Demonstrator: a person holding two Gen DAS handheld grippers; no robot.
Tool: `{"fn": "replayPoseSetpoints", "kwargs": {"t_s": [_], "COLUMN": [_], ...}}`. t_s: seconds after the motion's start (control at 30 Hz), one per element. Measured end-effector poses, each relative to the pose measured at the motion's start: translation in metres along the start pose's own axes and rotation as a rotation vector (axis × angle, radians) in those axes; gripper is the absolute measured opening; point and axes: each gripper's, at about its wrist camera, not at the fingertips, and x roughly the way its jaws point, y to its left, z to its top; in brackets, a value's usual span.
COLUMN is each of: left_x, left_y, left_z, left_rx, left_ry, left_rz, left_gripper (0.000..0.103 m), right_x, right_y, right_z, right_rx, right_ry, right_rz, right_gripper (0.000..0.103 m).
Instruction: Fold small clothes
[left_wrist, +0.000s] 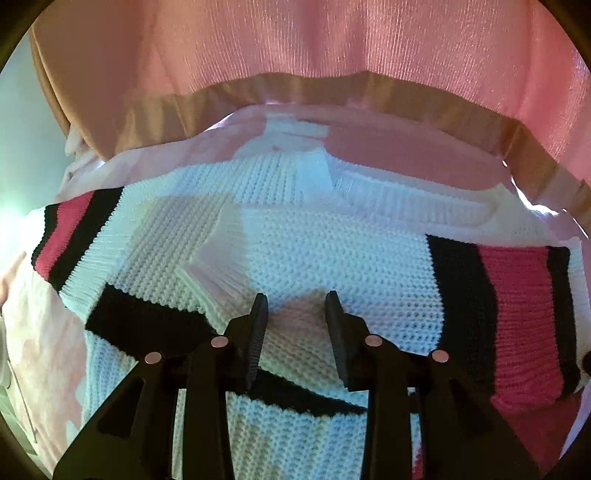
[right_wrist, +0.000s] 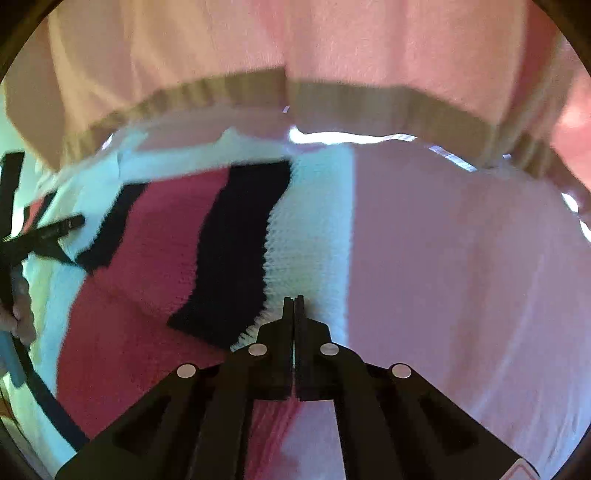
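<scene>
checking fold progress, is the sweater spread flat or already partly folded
Partly folded. On the sweater, a ribbed cuff lies across the white body, and the striped part overlaps. The left gripper is open above it.

Knit sweater (left_wrist: 332, 251): white waffle body; black-crimson-black stripe bands. Cloth (right_wrist: 461, 258) beneath: pale pink. Grippers (left_wrist: 295, 314): black.

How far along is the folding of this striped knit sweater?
Partly done. The sweater lies on the pink sheet with a white ribbed cuff already folded in over its body. In hand: the right claw is shut at the sweater's striped edge; whether it pinches the knit is unclear. The left claw is open above it. No compact final fold shows yet.
</scene>
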Motion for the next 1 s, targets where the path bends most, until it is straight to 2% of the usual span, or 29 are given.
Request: {"fn": "replayPoseSetpoints", "kwargs": {"t_s": [0.1, 0.13, 0.2, 0.27, 0.33, 0.4, 0.47, 0.63, 0.67, 0.7, 0.8, 0.83, 0.9, 0.97, 1.0], "left_x": [0.001, 0.002, -0.002, -0.015, -0.029, -0.039, -0.039, -0.012, -0.003, 0.005, 0.035, 0.045, 0.047, 0.05, 0.048], "left_y": [0.001, 0.003, 0.009, 0.029, 0.062, 0.108, 0.153, 0.294, 0.317, 0.332, 0.368, 0.374, 0.372, 0.362, 0.358], "left_z": [0.0, -0.001, -0.002, 0.0, 0.004, 0.009, 0.013, 0.011, 0.009, 0.008, 0.005, 0.004, 0.008, 0.018, 0.021], "left_rx": [-0.014, -0.013, -0.03, -0.094, -0.172, -0.264, -0.355, -0.653, -0.697, -0.722, -0.768, -0.775, -0.739, -0.69, -0.682], "left_ry": [0.014, 0.016, 0.015, 0.005, -0.025, -0.059, -0.07, -0.048, -0.035, -0.022, 0.026, 0.042, 0.009, 0.01, 0.004], "left_rz": [-0.012, -0.011, -0.016, -0.051, -0.073, -0.037, 0.013, 0.142, 0.168, 0.179, 0.171, 0.159, 0.196, 0.171, 0.172], "left_gripper": [0.032, 0.032, 0.032, 0.032, 0.032, 0.035, 0.047, 0.05, 0.051, 0.051, 0.05, 0.047, 0.036, 0.007, 0.007], "right_x": [0.0, 0.011, 0.013, 0.008, 0.003, -0.008, -0.025, -0.045, -0.045, -0.043, -0.035, -0.033, -0.029, -0.026, -0.026], "right_y": [0.017, 0.022, 0.025, 0.03, 0.029, 0.03, 0.036, 0.071, 0.079, 0.084, 0.102, 0.107, 0.115, 0.114, 0.113], "right_z": [-0.008, -0.012, -0.022, -0.025, -0.025, -0.023, -0.026, -0.038, -0.043, -0.047, -0.057, -0.059, -0.062, -0.062, -0.062], "right_rx": [-0.04, -0.08, -0.153, -0.199, -0.176, -0.128, -0.117, -0.147, -0.163, -0.172, -0.209, -0.224, -0.252, -0.252, -0.247], "right_ry": [-0.01, 0.009, -0.016, -0.011, -0.014, -0.037, -0.069, -0.104, -0.104, -0.102, -0.079, -0.072, -0.068, -0.062, -0.063], "right_rz": [0.007, -0.037, -0.108, -0.163, -0.177, -0.143, -0.091, 0.017, 0.038, 0.046, 0.069, 0.068, 0.053, 0.052, 0.053], "right_gripper": [0.003, 0.001, 0.0, 0.0, 0.0, 0.0, 0.005, 0.008, 0.011, 0.017, 0.022, 0.022, 0.023, 0.024, 0.025]}}
